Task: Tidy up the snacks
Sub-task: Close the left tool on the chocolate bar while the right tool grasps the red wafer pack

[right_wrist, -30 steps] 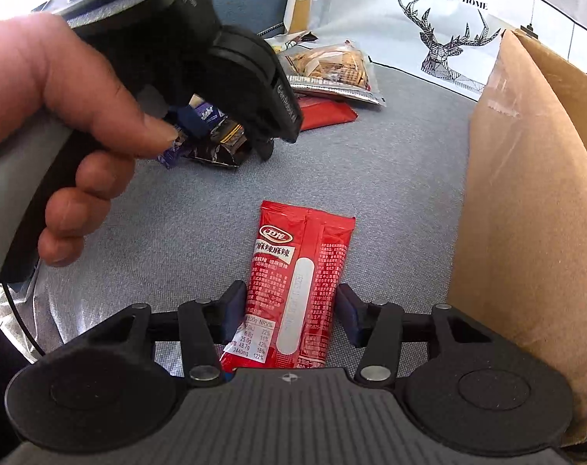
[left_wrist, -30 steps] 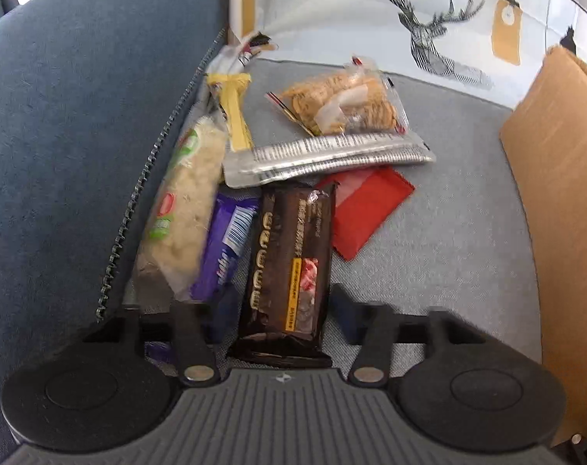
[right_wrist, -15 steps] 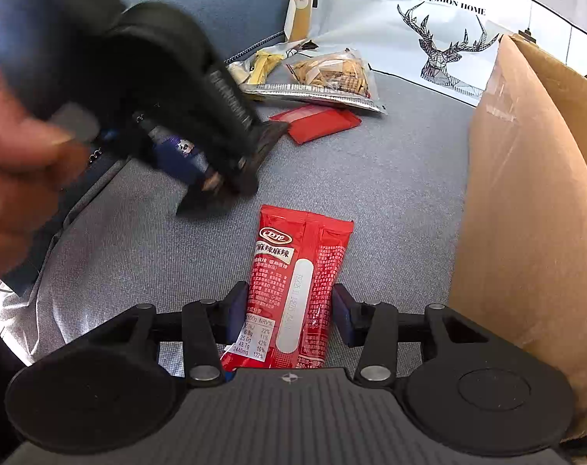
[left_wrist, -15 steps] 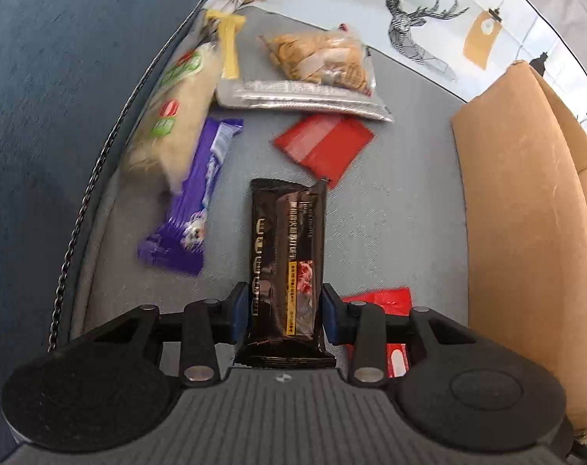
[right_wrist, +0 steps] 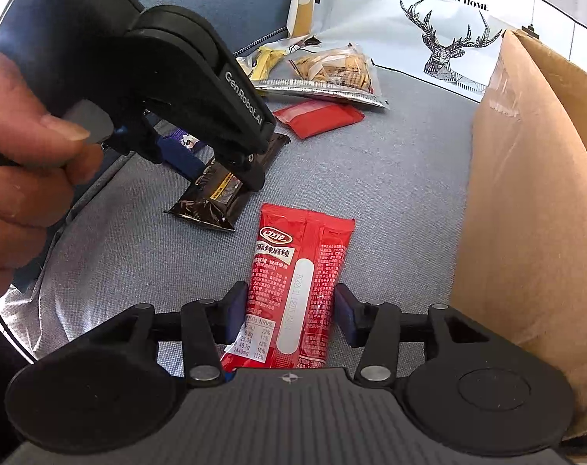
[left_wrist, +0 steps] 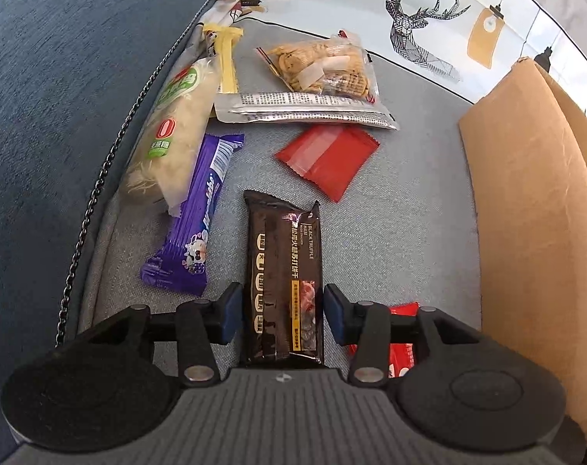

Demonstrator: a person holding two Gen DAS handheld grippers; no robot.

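My left gripper (left_wrist: 282, 310) is shut on a black truffle-ham cracker pack (left_wrist: 284, 271) and holds it above the grey sofa seat (left_wrist: 410, 213); it also shows in the right wrist view (right_wrist: 223, 190). My right gripper (right_wrist: 291, 314) is shut on a long red spicy snack pack (right_wrist: 297, 283), whose corner shows under the left gripper (left_wrist: 404, 312). On the seat lie a purple bar (left_wrist: 196, 224), a white-green pack (left_wrist: 173, 124), a small red sachet (left_wrist: 328, 155), a cracker bag (left_wrist: 324, 66) and a yellow stick (left_wrist: 225, 58).
An open cardboard box (left_wrist: 534, 213) stands on the right, its wall close to both grippers; it also shows in the right wrist view (right_wrist: 526, 193). The blue sofa back (left_wrist: 61, 77) rises on the left. A deer-print cushion (left_wrist: 429, 19) lies behind.
My left gripper closed on the black pack, lifted it off the pile and pulled back toward the right gripper. My right gripper narrowed onto the red pack and stayed in place.
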